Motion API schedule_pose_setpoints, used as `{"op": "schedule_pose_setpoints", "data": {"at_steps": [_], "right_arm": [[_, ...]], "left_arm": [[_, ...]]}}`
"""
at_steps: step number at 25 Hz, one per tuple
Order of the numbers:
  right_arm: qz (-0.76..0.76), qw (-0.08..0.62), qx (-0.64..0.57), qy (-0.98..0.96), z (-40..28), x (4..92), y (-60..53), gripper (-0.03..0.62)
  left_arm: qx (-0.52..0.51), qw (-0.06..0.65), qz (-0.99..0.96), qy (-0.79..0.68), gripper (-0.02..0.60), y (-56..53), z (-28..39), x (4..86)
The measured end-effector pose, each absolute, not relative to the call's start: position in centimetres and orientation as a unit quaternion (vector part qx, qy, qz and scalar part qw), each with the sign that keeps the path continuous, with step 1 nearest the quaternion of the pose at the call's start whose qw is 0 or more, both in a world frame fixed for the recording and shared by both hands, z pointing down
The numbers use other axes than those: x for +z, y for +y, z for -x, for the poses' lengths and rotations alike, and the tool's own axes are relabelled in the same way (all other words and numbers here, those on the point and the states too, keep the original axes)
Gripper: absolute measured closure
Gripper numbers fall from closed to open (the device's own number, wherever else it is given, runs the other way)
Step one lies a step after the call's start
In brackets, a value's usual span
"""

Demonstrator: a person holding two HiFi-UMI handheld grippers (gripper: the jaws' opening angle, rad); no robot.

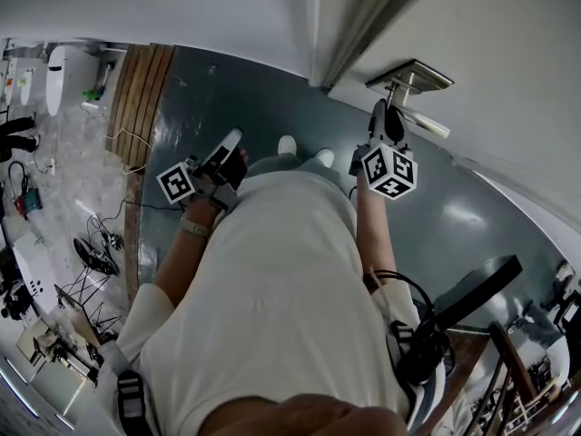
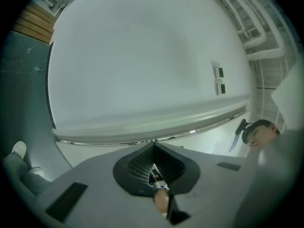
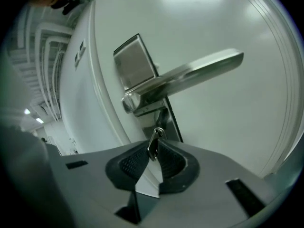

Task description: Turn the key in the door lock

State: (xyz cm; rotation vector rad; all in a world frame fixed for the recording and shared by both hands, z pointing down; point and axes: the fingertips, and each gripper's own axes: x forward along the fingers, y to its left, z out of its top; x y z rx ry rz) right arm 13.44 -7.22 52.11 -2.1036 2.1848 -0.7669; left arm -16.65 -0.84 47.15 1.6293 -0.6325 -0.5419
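Right gripper (image 3: pixel 151 156): jaws closed on key (image 3: pixel 154 139). The key sits in the lock (image 3: pixel 172 120) just below the handle (image 3: pixel 199 70), its flat near upright and straight ahead of the jaws. Left gripper (image 2: pixel 153 145): jaws together, empty, well apart from the lock.

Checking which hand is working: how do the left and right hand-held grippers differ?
The right hand-held gripper is shut on the key below the door handle; the left hand-held gripper is shut on nothing. The right one is at the door handle; the left one is held back, facing a wall. Both have jaws together.
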Motion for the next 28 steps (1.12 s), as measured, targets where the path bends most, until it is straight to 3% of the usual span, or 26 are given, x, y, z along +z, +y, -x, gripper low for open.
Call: {"op": "schedule_pose_setpoints", "data": {"at_steps": [19,28], "right_arm": [[0.542,0.291,-0.503,0.607,-13.6,52.7,-7.1,0.531],[0.471,0.393,-0.55,0.566,-13.7,52.9,-7.4,0.53]], "left_arm": [[-0.251,0.613,-0.693,-0.285,0.574,-1.0,17.0,47.3],[-0.257,0.614,-0.686,-0.293,0.574,-1.0,17.4,47.6]]}}
